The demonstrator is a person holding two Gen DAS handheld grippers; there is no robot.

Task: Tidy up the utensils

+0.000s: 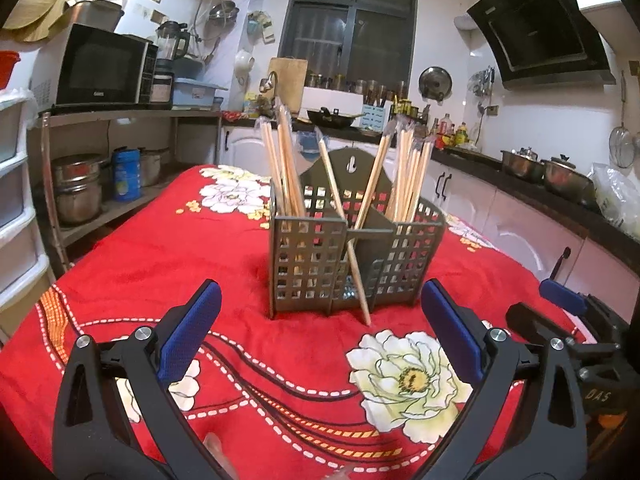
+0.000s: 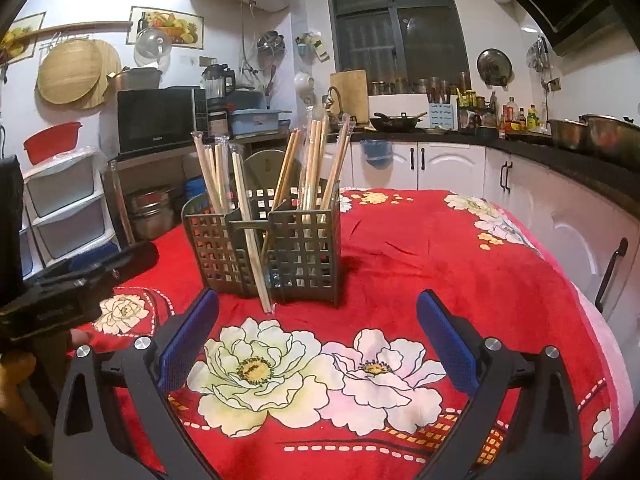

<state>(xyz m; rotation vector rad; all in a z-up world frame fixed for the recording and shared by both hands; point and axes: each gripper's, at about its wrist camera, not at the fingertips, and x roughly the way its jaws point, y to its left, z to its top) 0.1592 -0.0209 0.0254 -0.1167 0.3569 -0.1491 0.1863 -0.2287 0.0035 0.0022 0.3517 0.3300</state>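
A dark grey slotted utensil holder (image 1: pixel 356 256) (image 2: pixel 268 248) stands upright on the red flowered tablecloth (image 1: pixel 200 248) (image 2: pixel 420 264). Wrapped wooden chopsticks (image 1: pixel 408 172) (image 2: pixel 316 168) stand in its side compartments. One wrapped chopstick (image 1: pixel 348 240) (image 2: pixel 252 240) leans against the holder's front, its lower tip resting on the cloth outside the holder. My left gripper (image 1: pixel 320 300) is open a short way in front of the holder, with nothing between its fingers. My right gripper (image 2: pixel 318 308) is open too, empty, just short of the holder. The right gripper's blue pad (image 1: pixel 560 300) shows at the left wrist view's right edge.
A shelf with a microwave (image 1: pixel 104 68) and steel pots (image 1: pixel 76 188) stands to the left. White drawers (image 2: pixel 64 204) sit beside it. A black counter with pots (image 1: pixel 560 176) and cabinets runs along the right wall. A wok (image 2: pixel 396 122) sits on the back counter.
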